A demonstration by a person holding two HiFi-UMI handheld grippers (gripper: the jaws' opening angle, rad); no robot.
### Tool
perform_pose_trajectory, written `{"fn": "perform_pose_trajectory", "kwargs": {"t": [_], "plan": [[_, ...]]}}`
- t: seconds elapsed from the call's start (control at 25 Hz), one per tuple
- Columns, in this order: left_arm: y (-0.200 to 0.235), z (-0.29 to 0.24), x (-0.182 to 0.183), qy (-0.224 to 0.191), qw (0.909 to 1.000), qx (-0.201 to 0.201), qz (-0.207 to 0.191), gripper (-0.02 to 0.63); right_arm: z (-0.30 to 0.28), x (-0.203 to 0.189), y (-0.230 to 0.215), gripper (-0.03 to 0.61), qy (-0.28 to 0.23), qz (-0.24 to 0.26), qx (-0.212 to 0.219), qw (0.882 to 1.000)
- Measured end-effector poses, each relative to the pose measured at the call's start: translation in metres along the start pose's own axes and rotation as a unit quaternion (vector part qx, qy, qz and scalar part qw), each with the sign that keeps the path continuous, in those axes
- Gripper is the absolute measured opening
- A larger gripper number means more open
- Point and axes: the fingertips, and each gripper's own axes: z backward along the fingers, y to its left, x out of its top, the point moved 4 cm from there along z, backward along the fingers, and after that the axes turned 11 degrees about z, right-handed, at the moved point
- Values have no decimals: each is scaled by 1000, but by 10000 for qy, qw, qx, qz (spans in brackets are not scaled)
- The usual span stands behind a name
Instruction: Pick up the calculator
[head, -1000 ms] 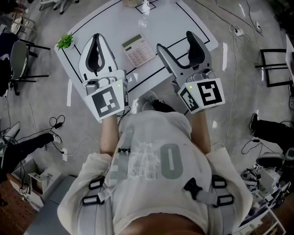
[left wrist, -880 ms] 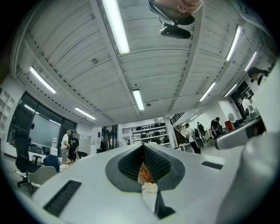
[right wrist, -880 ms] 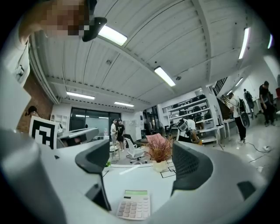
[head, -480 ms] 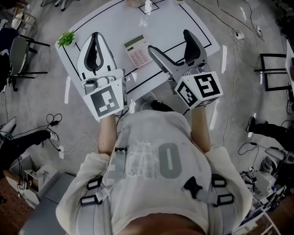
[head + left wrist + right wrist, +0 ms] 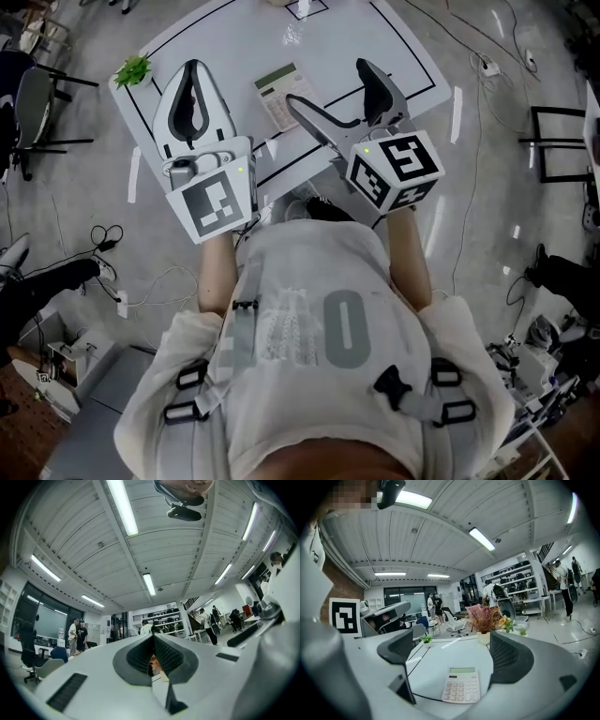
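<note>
Head view: the calculator (image 5: 284, 94) lies flat on the white table (image 5: 225, 37), between the two grippers. Its long axis runs away from the person with a slight tilt, display end farthest. The left gripper (image 5: 192, 67) has its fingers closed together, just left of the calculator. The right gripper (image 5: 324, 82) has its fingers spread wide. Its inner finger (image 5: 314, 120) overlaps the calculator's right edge in this view, but contact cannot be confirmed. A small green plant (image 5: 133, 70) stands at the table's left corner.

Left gripper view: the left gripper (image 5: 153, 653) points up toward the ceiling (image 5: 140, 536), with its pads meeting at the tips.

Right gripper view: the jaws of the right gripper (image 5: 454, 651) have just been opening and stand wide apart. The calculator (image 5: 461, 685) shows in the gap between the fingers (image 5: 396, 646), lower and ahead, flat on the table (image 5: 445, 656). Neither pad touches it. Its keypad end is nearest the camera and its display end farthest. Its long axis runs roughly along the gripper's pointing line. A pot of flowers (image 5: 484, 620) stands farther back.
</note>
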Motion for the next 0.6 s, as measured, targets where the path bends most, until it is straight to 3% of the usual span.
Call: {"fn": "perform_pose_trajectory", "kwargs": {"t": [0.36,0.6], "plan": [[23,18,-9,125,9992,364,48,21,-47,-56,21,497,1221,279,306,9916],[48,29,-23,306,9967,753,37,21,-76,-109,18,497,2008,50,247,9793]]}}
